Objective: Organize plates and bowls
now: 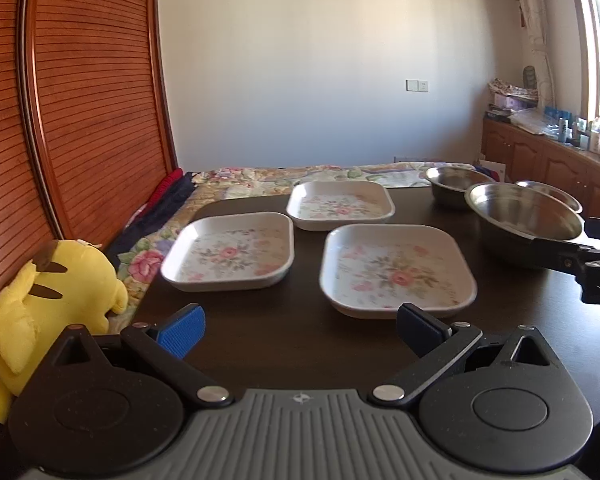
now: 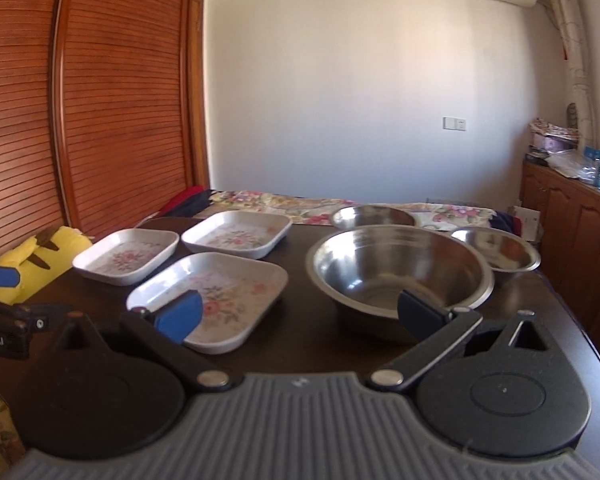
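i'm hovering both tools, the left tool (image 1: 300, 330) and right tool (image 2: 300, 314), spread wide and empty, risking the slick steel bowl (image 2: 400, 276) skidding off the desk (image 2: 300, 344).

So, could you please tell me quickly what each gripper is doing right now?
Left gripper: open, holding nothing.
Right gripper: open, nothing held, jaws near the large bowl.

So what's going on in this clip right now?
A person holds a gripper in each hand over a dark table. Three floral square plates lie apart, unstacked, beside three steel bowls. The left gripper hangs open in front of the plates, holding nothing. The right gripper is open too, one of its jaws reaching over the rim of the nearest steel bowl. A yellow plush toy sits off the table's left side.
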The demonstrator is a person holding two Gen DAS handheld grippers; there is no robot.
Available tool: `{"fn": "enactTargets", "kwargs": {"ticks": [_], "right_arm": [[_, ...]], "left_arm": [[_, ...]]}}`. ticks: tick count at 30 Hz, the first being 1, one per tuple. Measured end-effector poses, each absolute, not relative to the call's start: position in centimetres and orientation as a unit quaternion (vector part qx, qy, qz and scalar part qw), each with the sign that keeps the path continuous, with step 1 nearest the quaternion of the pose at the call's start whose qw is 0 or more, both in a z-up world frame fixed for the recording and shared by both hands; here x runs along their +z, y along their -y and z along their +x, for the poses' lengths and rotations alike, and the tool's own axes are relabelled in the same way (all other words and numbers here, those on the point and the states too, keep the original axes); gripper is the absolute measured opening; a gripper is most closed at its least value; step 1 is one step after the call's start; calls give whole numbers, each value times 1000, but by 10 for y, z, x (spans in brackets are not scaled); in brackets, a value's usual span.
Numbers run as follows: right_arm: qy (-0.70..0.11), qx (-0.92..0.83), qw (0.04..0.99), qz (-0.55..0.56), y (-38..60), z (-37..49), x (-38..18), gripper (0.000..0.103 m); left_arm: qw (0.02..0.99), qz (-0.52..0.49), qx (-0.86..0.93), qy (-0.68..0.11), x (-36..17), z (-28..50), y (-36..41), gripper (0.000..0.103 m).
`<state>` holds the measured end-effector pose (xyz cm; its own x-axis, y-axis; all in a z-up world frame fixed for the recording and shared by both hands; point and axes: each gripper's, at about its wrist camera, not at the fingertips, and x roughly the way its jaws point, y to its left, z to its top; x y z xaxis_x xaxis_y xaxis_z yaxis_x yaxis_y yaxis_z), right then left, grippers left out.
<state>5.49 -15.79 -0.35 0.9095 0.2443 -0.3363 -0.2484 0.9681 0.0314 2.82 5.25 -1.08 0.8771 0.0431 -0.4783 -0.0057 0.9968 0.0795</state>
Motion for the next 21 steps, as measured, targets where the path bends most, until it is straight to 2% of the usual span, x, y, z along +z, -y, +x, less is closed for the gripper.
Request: {"fn": "enactTargets", "kwargs": {"ticks": [6,13,15,16,21], "right_arm": [[-181,165,969,-8,147,66,0,103],[-203,200,958,-12,137,80,-6,102],[-208,211,955,-12,136,81,-9,98],[-210,214,954,-13,134,81,-10,90],[-237,237,942,-7,129,92,-17,83]], "left_arm": [[966,63,25,-251,-13,46,-66,103],[965,23,-13,-261,-19,65,-80,103],[964,23,-19,-264,-19,72,-79,103],[963,24,-23,-267,-20,76,-78,103],[958,9,-54,-282,-24,95,-78,91]]}}
